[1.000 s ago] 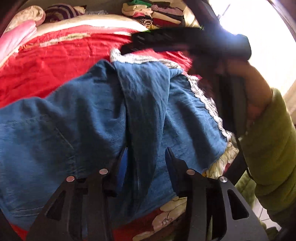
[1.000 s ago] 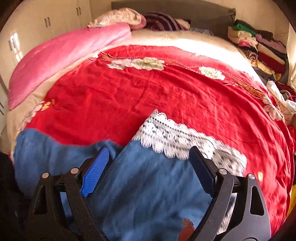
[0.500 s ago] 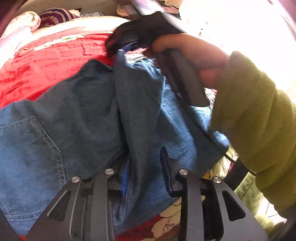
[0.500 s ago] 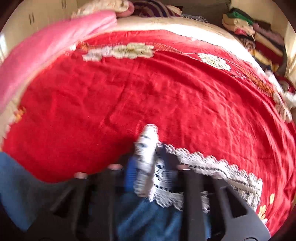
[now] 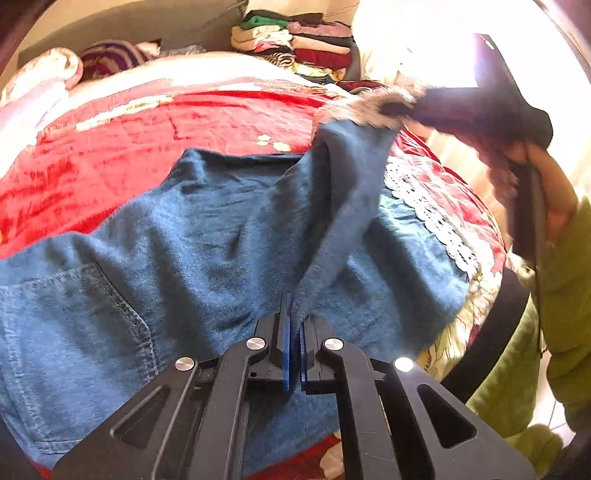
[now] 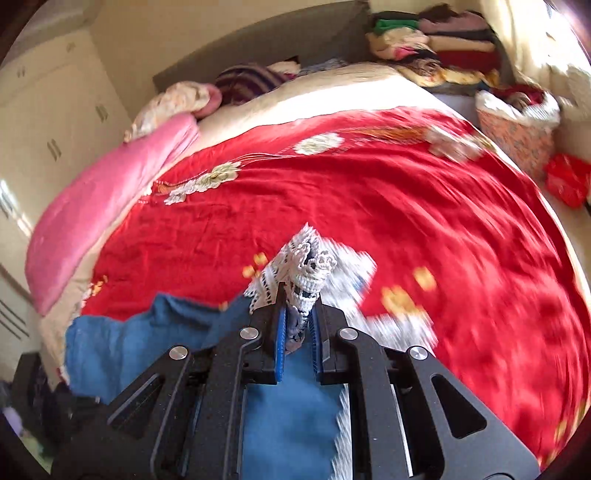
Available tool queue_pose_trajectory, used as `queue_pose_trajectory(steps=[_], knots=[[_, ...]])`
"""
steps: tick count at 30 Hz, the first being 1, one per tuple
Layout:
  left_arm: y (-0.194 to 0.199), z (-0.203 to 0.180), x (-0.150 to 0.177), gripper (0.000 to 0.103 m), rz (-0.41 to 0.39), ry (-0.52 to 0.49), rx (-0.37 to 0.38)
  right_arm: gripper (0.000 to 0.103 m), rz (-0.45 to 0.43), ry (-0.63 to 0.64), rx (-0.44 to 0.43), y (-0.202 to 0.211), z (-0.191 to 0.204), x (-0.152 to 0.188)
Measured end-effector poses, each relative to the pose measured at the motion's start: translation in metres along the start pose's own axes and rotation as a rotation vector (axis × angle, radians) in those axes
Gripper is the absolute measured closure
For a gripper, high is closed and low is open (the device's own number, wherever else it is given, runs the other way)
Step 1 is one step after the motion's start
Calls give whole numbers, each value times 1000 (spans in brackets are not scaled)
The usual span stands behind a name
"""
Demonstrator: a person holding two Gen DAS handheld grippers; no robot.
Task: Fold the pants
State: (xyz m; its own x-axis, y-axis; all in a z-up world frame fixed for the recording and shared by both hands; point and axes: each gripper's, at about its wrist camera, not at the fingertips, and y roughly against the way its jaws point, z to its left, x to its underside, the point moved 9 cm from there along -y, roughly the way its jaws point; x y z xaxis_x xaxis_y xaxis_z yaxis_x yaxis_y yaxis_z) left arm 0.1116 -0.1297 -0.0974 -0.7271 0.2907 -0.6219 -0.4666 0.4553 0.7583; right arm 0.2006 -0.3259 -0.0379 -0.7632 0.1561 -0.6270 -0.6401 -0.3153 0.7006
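Observation:
Blue denim pants (image 5: pixel 184 240) with a white lace hem (image 5: pixel 428 210) lie spread on a red bedspread (image 5: pixel 147 129). My left gripper (image 5: pixel 293 314) is low over the middle of the pants, its jaws closing tight on a raised fold of denim. In the right wrist view my right gripper (image 6: pixel 297 306) is shut on the bunched lace hem (image 6: pixel 306 258) of one leg, with blue denim (image 6: pixel 288 406) hanging below it. The left wrist view shows that leg lifted off the bed toward the right gripper (image 5: pixel 391 109) at the upper right.
A hand and green sleeve (image 5: pixel 554 295) hold the right gripper at the bed's right edge. Folded clothes (image 6: pixel 436 33) are stacked at the far corner. A pink quilt (image 6: pixel 103 192) lies along the left side, and a patterned basket (image 6: pixel 517 125) stands on the right.
The right gripper went from open over the lace hem to shut on it, then carried that leg up and to the right. The left jaws closed on the denim fold between them.

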Motion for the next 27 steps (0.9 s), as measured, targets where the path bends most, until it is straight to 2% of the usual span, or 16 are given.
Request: queue_pose_trajectory(steps=[6, 13, 16, 20, 24, 27], knots=[[11, 0, 5, 100, -21, -38, 2, 97, -22, -141, -55, 57, -28, 66], [5, -15, 23, 100, 19, -89, 6, 94, 72, -244, -19, 64, -46, 145], [4, -17, 27, 100, 28, -97, 4, 93, 83, -284, -21, 64, -54, 157], [5, -17, 27, 100, 25, -108, -6, 94, 69, -267, -25, 66, -55, 154], [6, -22, 33, 100, 32, -150, -18, 95, 129, -208, 34, 61, -58, 164], [2, -23, 39, 100, 50, -178, -40, 87, 105, -210, 31, 69, -59, 162]])
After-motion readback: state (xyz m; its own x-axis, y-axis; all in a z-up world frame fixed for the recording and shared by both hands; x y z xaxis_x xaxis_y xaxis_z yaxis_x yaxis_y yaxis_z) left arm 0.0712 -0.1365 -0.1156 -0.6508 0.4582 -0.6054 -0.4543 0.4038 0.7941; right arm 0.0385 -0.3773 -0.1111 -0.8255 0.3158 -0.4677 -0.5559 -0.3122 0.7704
